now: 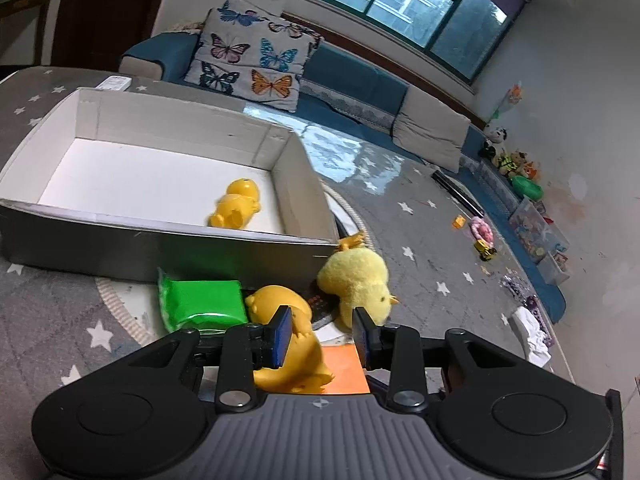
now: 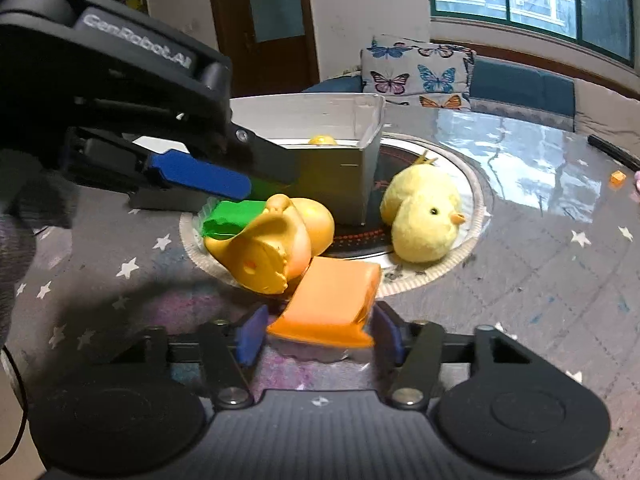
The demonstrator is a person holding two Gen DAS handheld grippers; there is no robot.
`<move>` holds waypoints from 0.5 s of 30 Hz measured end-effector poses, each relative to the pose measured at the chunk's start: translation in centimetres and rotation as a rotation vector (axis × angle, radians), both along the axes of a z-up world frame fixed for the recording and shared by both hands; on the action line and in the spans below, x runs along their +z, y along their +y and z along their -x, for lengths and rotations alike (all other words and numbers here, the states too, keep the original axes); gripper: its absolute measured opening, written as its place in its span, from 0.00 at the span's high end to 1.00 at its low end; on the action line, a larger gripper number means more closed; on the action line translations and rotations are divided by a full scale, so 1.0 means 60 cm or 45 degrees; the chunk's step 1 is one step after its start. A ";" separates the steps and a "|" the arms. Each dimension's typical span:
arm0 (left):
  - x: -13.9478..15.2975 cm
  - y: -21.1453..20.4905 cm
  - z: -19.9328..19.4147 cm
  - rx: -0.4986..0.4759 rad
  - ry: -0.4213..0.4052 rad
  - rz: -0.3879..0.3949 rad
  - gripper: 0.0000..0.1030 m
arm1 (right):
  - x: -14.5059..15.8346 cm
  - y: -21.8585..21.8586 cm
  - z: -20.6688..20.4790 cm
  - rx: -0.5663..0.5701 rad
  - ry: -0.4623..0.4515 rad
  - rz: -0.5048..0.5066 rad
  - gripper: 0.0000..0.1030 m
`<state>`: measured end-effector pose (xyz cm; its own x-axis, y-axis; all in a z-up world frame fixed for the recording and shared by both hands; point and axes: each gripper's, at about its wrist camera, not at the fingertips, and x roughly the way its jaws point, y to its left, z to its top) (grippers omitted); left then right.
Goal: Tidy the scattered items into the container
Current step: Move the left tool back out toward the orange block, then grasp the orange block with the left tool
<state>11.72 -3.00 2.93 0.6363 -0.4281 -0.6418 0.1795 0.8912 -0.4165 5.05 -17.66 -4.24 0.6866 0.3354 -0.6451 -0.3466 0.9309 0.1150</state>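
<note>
A grey cardboard box (image 1: 160, 240) with a white inside stands on the star-patterned rug and holds one yellow duck toy (image 1: 236, 204). In front of it lie a green packet (image 1: 204, 300), an orange-yellow duck toy (image 1: 272, 300), a yellow plush chick (image 1: 356, 276) and an orange packet (image 1: 344, 368). My left gripper (image 1: 322, 334) hovers open over the duck toy's body. In the right wrist view its blue pad (image 2: 200, 178) hangs above the green packet (image 2: 232, 216) and the duck toy (image 2: 276, 248). My right gripper (image 2: 319, 338) has both pads against the orange packet (image 2: 328, 300).
The box (image 2: 332, 176) and the plush chick (image 2: 424, 220) sit on a round mat (image 2: 472, 240). A sofa with a butterfly cushion (image 1: 256, 56) runs along the back. Small toys (image 1: 484, 248) and a black tube (image 1: 456, 192) are scattered on the floor to the right.
</note>
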 end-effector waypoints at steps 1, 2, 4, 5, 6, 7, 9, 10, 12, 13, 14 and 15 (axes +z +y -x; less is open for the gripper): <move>0.000 -0.003 0.000 -0.010 0.000 0.001 0.65 | 0.001 -0.002 0.002 -0.001 -0.001 0.005 0.46; -0.001 -0.007 -0.001 -0.021 0.004 0.003 0.65 | 0.001 -0.003 0.004 -0.002 -0.002 0.009 0.46; -0.004 -0.016 -0.002 -0.045 0.015 0.006 0.65 | 0.002 -0.008 0.009 -0.007 -0.003 0.017 0.46; -0.005 -0.021 -0.003 -0.057 0.022 0.008 0.65 | 0.003 -0.011 0.012 -0.010 -0.003 0.021 0.46; -0.007 -0.026 -0.004 -0.070 0.029 0.009 0.65 | 0.003 -0.014 0.016 -0.012 -0.003 0.026 0.46; -0.008 -0.030 -0.004 -0.082 0.035 0.009 0.65 | 0.003 -0.018 0.019 -0.015 -0.002 0.030 0.46; -0.010 -0.040 -0.005 -0.109 0.044 0.011 0.65 | 0.004 -0.026 0.024 -0.024 -0.002 0.033 0.46; -0.010 -0.046 -0.005 -0.123 0.048 0.013 0.65 | 0.004 -0.032 0.028 -0.034 -0.002 0.036 0.46; -0.009 -0.057 -0.003 -0.158 0.055 0.024 0.65 | 0.006 -0.043 0.037 -0.045 -0.004 0.039 0.46; -0.010 -0.065 -0.001 -0.180 0.064 0.029 0.65 | 0.006 -0.048 0.040 -0.048 -0.005 0.041 0.46; -0.011 -0.072 0.000 -0.202 0.074 0.033 0.65 | 0.006 -0.050 0.045 -0.046 -0.008 0.048 0.46; -0.012 -0.080 0.001 -0.223 0.086 0.036 0.65 | 0.007 -0.053 0.049 -0.045 -0.011 0.055 0.46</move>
<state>11.69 -7.80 2.19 0.5060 -0.5471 -0.6668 0.3019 0.8365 -0.4572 2.12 -20.81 -3.84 0.7030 0.2830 -0.6524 -0.3143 0.9466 0.0720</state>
